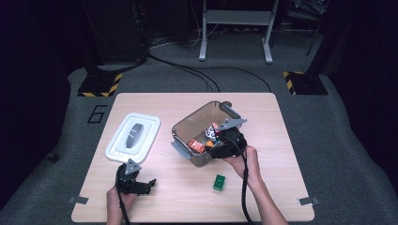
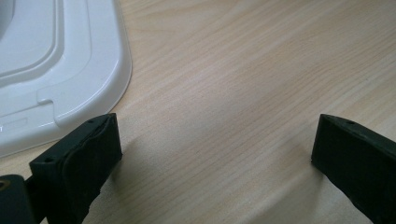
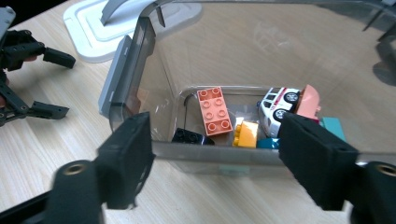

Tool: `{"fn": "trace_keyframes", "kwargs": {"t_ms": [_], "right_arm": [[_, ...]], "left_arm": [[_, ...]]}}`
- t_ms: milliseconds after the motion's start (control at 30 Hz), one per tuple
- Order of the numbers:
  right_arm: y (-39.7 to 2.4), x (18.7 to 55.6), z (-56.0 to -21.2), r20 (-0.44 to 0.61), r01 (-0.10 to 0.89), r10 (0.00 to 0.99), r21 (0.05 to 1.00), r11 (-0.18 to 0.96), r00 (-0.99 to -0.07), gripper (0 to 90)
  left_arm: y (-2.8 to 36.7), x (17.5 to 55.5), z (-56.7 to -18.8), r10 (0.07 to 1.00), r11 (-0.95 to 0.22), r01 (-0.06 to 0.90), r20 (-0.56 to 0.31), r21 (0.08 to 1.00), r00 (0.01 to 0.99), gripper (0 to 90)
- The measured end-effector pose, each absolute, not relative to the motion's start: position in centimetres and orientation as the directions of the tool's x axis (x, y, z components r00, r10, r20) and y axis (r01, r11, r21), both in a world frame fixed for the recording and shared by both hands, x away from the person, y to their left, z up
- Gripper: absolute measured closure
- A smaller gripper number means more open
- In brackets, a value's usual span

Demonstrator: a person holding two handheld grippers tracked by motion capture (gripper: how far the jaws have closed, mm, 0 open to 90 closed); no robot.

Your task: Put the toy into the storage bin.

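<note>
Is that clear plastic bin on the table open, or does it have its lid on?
Open. The bin has no lid on it; the white lid lies flat on the table beside it, and toy bricks show inside.

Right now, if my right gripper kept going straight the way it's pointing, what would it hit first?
Probably the near wall of the clear bin: the right gripper stands open facing it, with the peach brick and toy van inside beyond. Depth is uncertain.
</note>
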State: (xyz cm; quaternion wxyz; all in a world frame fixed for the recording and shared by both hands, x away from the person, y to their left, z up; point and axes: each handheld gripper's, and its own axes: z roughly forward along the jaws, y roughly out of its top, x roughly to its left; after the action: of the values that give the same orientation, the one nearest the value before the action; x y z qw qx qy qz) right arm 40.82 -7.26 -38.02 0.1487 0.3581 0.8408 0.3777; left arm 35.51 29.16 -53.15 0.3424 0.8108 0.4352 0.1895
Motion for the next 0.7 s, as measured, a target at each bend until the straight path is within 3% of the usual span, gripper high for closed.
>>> {"fn": "trace_keyframes", "kwargs": {"t_ms": [333, 700], "right_arm": [[-10.0, 37.8, -40.6, 0.03, 0.514, 0.738, 0.736, 0.44, -0.674, 13.4], [-9.2, 36.2, -46.4, 0.05, 0.599, 0.78, 0.671, 0.436, -0.623, 14.5]], "left_arm": [[29.2, 35.5, -53.2, 0.834, -0.389, 0.575, 0.01, 0.72, 0.551, 1.5], [29.2, 35.5, -53.2, 0.836, -0.386, 0.576, 0.009, 0.72, 0.549, 1.5]]}}
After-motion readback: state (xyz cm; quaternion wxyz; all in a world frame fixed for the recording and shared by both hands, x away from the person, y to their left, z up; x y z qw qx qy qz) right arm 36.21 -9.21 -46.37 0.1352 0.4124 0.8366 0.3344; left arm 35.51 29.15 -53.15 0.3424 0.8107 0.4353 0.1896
